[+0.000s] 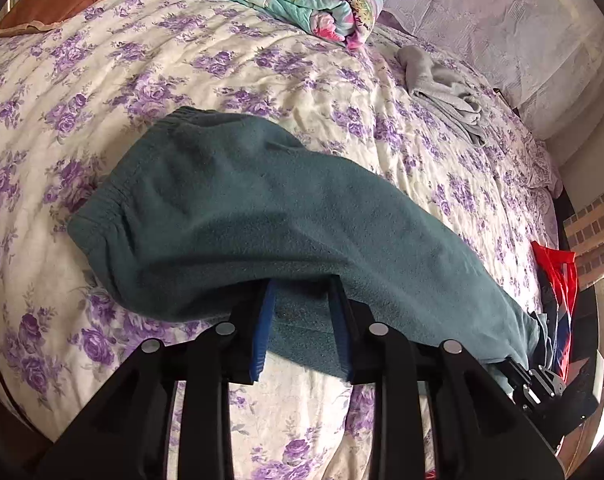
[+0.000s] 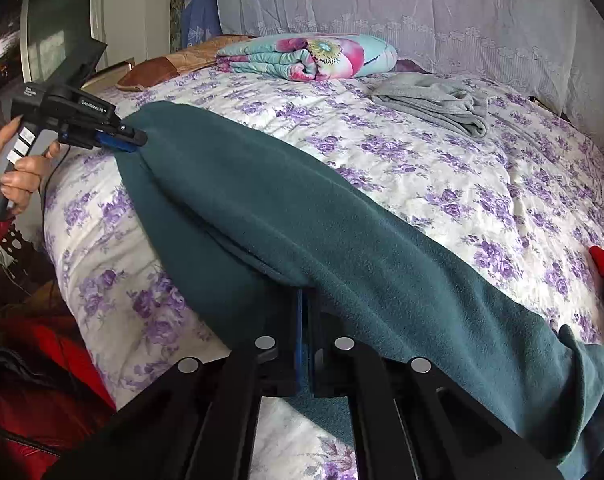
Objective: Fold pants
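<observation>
Dark teal fleece pants [image 1: 238, 216] lie stretched across the flowered bed sheet [image 1: 102, 80], waistband at the far left. In the left wrist view my left gripper [image 1: 302, 294] has a band of the teal cloth filling the gap between its blue pads, with more cloth draped over the tips. From the right wrist view the left gripper [image 2: 140, 138] clamps the pants [image 2: 342, 240] at one end. My right gripper [image 2: 304, 298] has its fingers pressed together, their tips buried under the pants leg, which tents up over them. The right gripper [image 1: 516, 364] sits at the narrow end of the leg.
A folded floral quilt [image 2: 306, 58] and a brown pillow [image 1: 50, 4] lie at the head of the bed. A crumpled grey garment [image 2: 438, 104] rests further back, a red item [image 1: 558, 272] at the bed's edge. A person's hand [image 2: 22, 176] holds the left gripper's handle.
</observation>
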Action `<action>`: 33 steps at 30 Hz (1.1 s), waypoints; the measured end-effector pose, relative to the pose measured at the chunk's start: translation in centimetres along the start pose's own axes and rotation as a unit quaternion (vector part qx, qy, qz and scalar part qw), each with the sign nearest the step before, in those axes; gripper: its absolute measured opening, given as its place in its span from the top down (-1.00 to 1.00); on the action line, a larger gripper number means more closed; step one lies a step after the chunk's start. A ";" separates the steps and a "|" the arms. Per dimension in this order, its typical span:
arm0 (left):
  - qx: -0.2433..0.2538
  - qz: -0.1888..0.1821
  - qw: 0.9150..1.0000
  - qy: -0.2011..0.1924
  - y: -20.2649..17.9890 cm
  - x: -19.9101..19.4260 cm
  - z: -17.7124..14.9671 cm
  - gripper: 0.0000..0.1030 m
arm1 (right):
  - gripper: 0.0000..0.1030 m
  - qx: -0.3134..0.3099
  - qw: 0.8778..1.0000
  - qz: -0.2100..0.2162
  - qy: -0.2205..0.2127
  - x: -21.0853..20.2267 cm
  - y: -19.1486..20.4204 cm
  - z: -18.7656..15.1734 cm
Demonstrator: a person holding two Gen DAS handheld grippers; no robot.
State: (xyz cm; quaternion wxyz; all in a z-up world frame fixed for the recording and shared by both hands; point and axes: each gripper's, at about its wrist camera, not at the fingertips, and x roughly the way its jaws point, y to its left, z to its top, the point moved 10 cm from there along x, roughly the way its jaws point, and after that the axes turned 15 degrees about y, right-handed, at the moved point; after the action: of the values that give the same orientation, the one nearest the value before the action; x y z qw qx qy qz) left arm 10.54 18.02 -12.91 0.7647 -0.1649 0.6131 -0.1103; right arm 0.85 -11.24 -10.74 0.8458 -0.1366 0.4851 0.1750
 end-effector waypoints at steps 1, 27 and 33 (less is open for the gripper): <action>-0.001 0.003 1.000 -0.002 0.1 -0.2 0.0 0.49 | 0.97 0.000 1.000 0.007 -0.004 -0.6 0.2 -0.1; -0.064 -0.033 0.997 0.025 2.3 -0.2 -1.0 0.50 | 0.95 0.012 0.997 0.067 0.020 -0.9 1.2 -4.3; -0.085 -0.049 0.995 0.009 2.7 -1.2 -0.2 0.50 | 0.94 0.014 0.997 0.074 0.022 -0.7 1.3 -4.5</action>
State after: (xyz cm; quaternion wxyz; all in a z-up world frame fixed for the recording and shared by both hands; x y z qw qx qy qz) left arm 9.99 20.88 -12.90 0.7361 -0.2577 0.6184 -0.0964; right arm -3.51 -12.00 -12.37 0.8219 -0.0920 0.5144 0.2267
